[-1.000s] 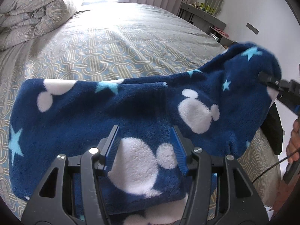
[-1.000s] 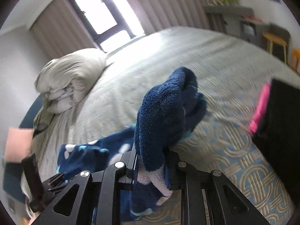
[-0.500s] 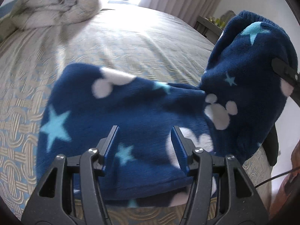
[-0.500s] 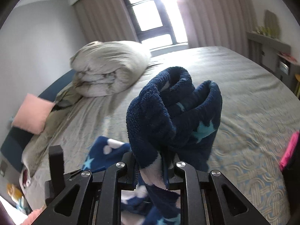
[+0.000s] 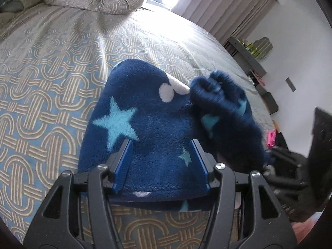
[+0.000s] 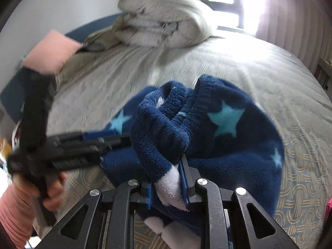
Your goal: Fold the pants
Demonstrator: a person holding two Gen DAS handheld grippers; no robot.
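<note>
Navy fleece pants (image 5: 157, 124) with light-blue stars and white shapes lie doubled over on the patterned bedspread (image 5: 51, 87). My left gripper (image 5: 160, 153) stands open over their near edge, the fabric under and between its blue pads (image 5: 122, 164). In the right wrist view the same pants (image 6: 228, 124) are bunched up, and my right gripper (image 6: 168, 178) grips a thick fold with a white patch; its jaws are opening with the fabric still between the pads. The left gripper (image 6: 116, 136) reaches in from the left, blurred, held by a hand in a pink sleeve (image 6: 12, 211).
A rolled grey duvet (image 6: 166, 20) and a pink pillow (image 6: 49, 51) lie at the head of the bed. Something pink (image 5: 271, 138) and a black object (image 5: 323, 134) sit past the bed's right edge. A shelf (image 5: 249, 49) stands against the wall.
The right gripper swung its bunched end of the pants over and down onto the part by the left gripper. The spread-out pants now lie doubled. Both hands moved and rolled.
</note>
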